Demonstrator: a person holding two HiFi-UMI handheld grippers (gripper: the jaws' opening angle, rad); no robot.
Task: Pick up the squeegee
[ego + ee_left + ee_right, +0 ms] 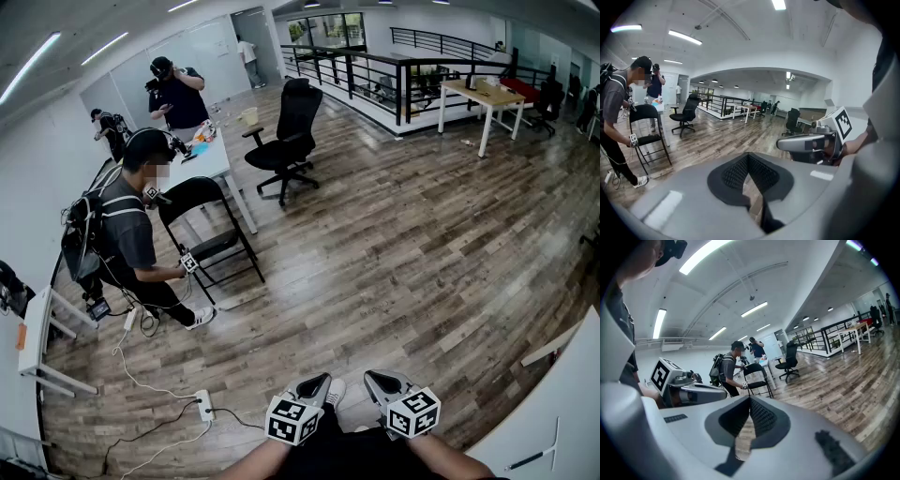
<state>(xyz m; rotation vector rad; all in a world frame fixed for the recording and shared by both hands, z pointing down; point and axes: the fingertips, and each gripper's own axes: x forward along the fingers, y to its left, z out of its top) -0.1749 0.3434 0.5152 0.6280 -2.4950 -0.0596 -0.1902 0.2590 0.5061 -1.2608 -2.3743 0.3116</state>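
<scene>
The person is holding both tongs low at the bottom centre of the head view, above the wooden floor [403,234]. The left tongs [317,384] are pressing their jaws together with nothing between them. The right tongs [380,382] are closed and empty in the same way. The two are hanging just beside each other, not touching.

The squeegee [532,457], as far as I can tell from such a thin, small shape, is lying on the white table [572,394] in the lower right corner. It is to the right of the right tongs and apart from them.

In the upper left, a person in a grey shirt [127,234] is bending toward a black folding chair [211,220]. A second person [178,94] is standing further behind, and a black office chair [291,131] is standing nearby. A power strip [204,405] is lying on the floor at the lower left.
</scene>
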